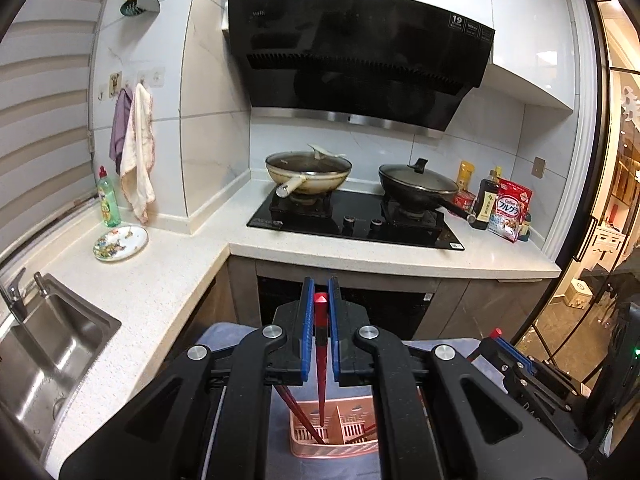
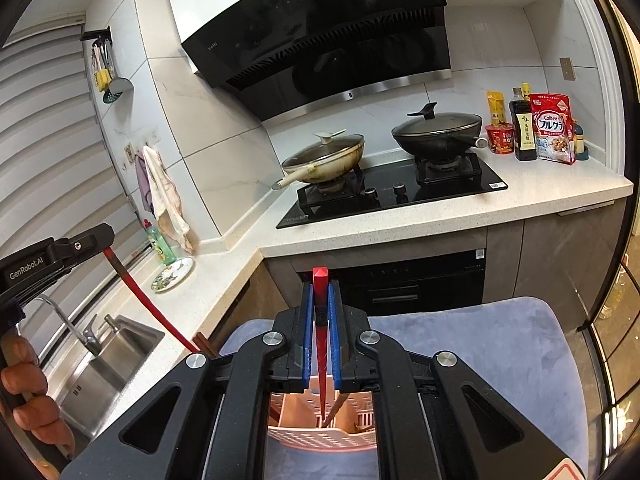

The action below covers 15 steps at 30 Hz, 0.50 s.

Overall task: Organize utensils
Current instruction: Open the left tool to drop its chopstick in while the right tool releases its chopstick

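Observation:
My left gripper [image 1: 319,300] is shut on a red chopstick [image 1: 321,360] that hangs tip-down into a pink slotted utensil basket [image 1: 334,442] below it. Another dark chopstick [image 1: 300,412] leans in the basket. My right gripper [image 2: 320,304] is shut on a second red chopstick [image 2: 321,344], its tip inside the same pink basket [image 2: 320,436]. In the right wrist view the left gripper [image 2: 105,242] shows at left, holding its red chopstick [image 2: 148,300]. The basket stands on a grey-blue cushioned stool [image 2: 480,344].
An L-shaped white counter [image 1: 168,288] holds a steel sink [image 1: 44,352], a patterned plate [image 1: 120,243] and a green soap bottle [image 1: 108,204]. A black hob [image 1: 356,220] carries two lidded pans. Sauce bottles and a cereal bag [image 1: 510,210] stand at right.

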### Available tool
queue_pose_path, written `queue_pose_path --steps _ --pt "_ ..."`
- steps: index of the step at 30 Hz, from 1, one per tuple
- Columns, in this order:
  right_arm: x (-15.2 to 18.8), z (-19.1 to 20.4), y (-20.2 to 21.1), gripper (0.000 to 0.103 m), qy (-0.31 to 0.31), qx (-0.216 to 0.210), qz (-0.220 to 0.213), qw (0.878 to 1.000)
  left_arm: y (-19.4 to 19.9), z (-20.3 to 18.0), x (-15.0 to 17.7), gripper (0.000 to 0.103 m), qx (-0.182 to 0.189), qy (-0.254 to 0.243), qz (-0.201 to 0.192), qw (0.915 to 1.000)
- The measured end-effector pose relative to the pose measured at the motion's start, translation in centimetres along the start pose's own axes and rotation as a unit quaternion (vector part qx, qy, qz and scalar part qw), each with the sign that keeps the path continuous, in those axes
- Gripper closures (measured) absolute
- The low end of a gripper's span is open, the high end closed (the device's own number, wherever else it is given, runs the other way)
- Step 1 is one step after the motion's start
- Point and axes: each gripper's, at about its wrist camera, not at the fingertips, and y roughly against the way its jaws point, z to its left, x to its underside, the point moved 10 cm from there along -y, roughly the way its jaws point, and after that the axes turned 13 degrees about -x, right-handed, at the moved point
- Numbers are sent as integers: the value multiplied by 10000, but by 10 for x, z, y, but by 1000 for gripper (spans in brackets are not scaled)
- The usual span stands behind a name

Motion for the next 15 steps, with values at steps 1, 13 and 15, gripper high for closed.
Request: queue_pose_path --steps 1,13,15 --pt "2 -1 -1 96 18 37 28 10000 -4 0 4 96 -16 9 60 10000" --pt "0 4 21 92 115 58 -93 9999 -7 20 34 70 -265 56 292 9992" --pt "1 9 26 92 180 41 -86 9998 -2 23 37 64 -327 19 294 9990"
